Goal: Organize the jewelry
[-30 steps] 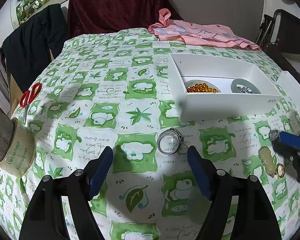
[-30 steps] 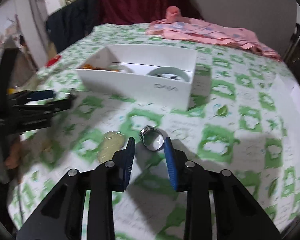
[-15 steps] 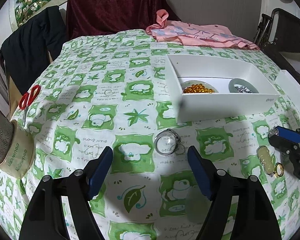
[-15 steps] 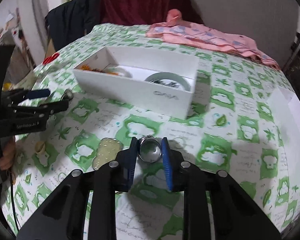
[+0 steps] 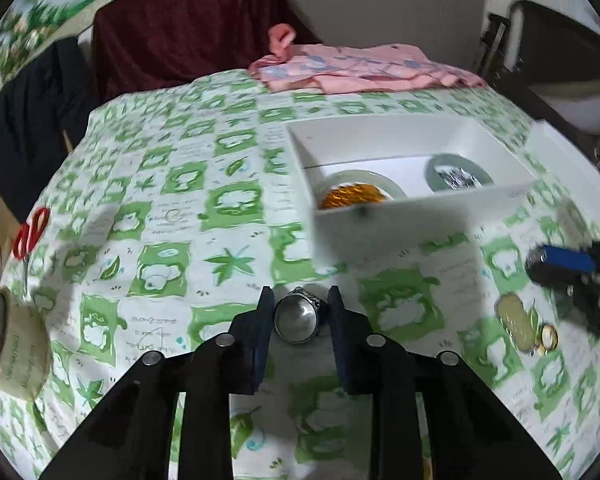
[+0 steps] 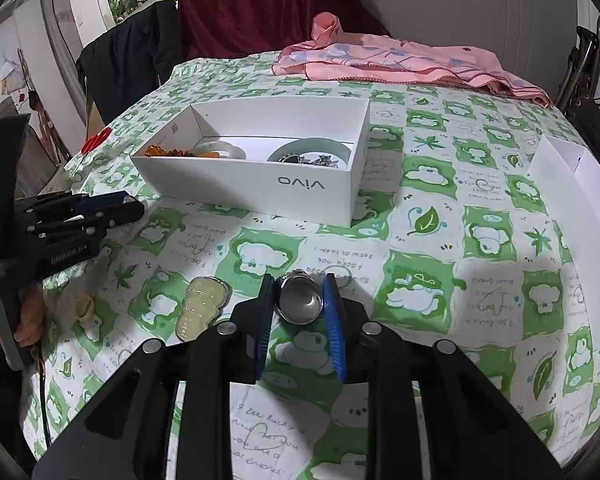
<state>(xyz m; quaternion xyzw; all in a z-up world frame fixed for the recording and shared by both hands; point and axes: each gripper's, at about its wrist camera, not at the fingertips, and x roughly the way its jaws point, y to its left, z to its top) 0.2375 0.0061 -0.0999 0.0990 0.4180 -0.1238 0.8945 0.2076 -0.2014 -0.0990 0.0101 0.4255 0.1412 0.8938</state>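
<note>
In the left wrist view my left gripper [image 5: 300, 308] has its jaws closing on a silver ring [image 5: 296, 316] low over the green-patterned cloth, and both pads touch the ring's sides. In the right wrist view my right gripper [image 6: 298, 300] is shut on a second silver ring [image 6: 300, 300]. A white box [image 6: 260, 188] ahead holds a dish of amber beads [image 5: 352, 196] and a pale green bangle with silver pieces [image 6: 312, 156]. A pale gourd-shaped pendant [image 6: 200, 306] and a small gold ring [image 5: 548, 338] lie on the cloth between the two grippers.
Red scissors [image 5: 30, 232] and a tape roll [image 5: 16, 344] sit at the cloth's left edge. A pink garment [image 6: 400, 60] lies at the far side. The white box lid [image 6: 572, 184] rests on the right. A hand [image 6: 28, 316] holds the left gripper.
The left jaws, wide apart before, have come together round the silver ring. The right jaws closed on their ring and keep hold of it.
</note>
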